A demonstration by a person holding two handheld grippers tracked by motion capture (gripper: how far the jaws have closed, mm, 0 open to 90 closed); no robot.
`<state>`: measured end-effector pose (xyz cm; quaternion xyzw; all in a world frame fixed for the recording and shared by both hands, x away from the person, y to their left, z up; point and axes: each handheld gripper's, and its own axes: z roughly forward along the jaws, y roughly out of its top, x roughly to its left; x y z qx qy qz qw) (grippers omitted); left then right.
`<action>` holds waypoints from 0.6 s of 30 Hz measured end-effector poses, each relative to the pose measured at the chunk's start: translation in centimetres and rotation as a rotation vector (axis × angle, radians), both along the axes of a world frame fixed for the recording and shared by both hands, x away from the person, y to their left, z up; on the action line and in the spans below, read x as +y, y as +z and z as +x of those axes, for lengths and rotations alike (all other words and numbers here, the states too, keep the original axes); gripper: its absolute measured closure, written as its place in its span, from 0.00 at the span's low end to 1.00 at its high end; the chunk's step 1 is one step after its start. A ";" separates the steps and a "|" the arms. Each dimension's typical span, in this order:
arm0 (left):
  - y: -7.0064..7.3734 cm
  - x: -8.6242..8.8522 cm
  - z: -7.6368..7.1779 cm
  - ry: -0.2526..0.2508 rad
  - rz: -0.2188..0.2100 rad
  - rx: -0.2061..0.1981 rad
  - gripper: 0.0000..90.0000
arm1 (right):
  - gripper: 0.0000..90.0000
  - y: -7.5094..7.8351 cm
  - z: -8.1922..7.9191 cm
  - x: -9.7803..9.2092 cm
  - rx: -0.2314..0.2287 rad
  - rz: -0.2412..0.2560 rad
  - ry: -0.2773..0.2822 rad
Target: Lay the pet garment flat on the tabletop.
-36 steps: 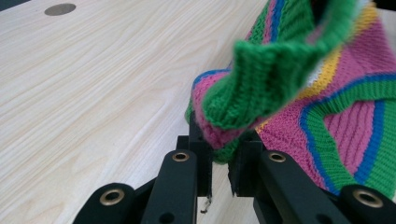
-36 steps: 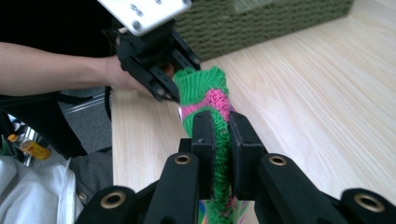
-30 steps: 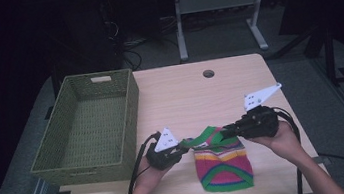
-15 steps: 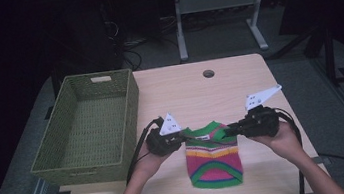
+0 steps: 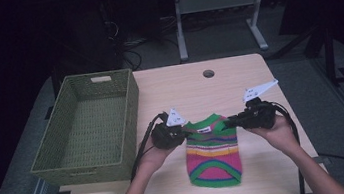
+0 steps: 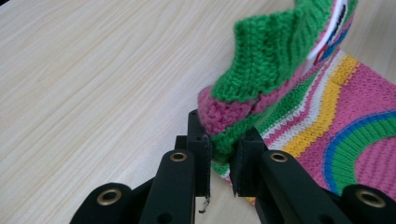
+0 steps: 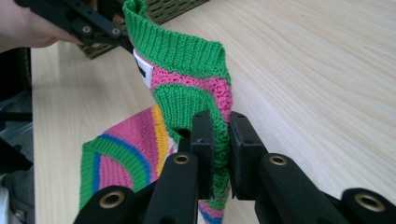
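Note:
A small knitted sweater [image 5: 212,152] with green trim and pink, yellow and blue stripes lies spread near the table's front edge, collar end raised. My left gripper [image 5: 183,134] is shut on the sweater's left shoulder [image 6: 229,126], and my right gripper [image 5: 228,121] is shut on the right shoulder [image 7: 205,93]. Both hold the collar end a little above the wood while the hem rests on the table. In the right gripper view the other gripper [image 7: 93,28] shows at the top left, clamped on the green collar.
A green woven basket [image 5: 90,125] stands empty on the table's left side, close to my left hand. A round cable hole [image 5: 208,73] sits near the far edge of the wooden table [image 5: 194,91]. Desk legs and cables lie beyond.
The sweater went from folded and bunched to spread flat and longer toward the front edge. My grippers have moved apart, stretching the collar end between them.

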<state>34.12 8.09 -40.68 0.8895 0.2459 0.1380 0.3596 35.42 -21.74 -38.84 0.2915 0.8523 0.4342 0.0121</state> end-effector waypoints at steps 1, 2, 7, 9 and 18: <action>0.0 -0.1 0.2 0.002 0.006 0.002 0.89 | 0.90 -0.1 0.2 -0.1 0.007 0.003 -0.007; 0.0 -0.2 0.3 0.004 0.011 0.007 0.89 | 0.90 -0.1 0.4 -0.1 0.005 -0.001 -0.014; -0.2 -0.3 0.7 0.032 0.017 -0.002 0.89 | 0.90 -0.2 1.3 0.1 0.004 -0.018 -0.037; -0.2 -0.2 0.8 0.044 0.019 -0.002 0.89 | 0.90 -0.3 1.8 0.2 0.011 -0.024 -0.036; -0.8 -0.3 1.9 0.108 0.026 0.019 0.89 | 0.90 -1.0 3.7 0.6 0.031 -0.011 -0.088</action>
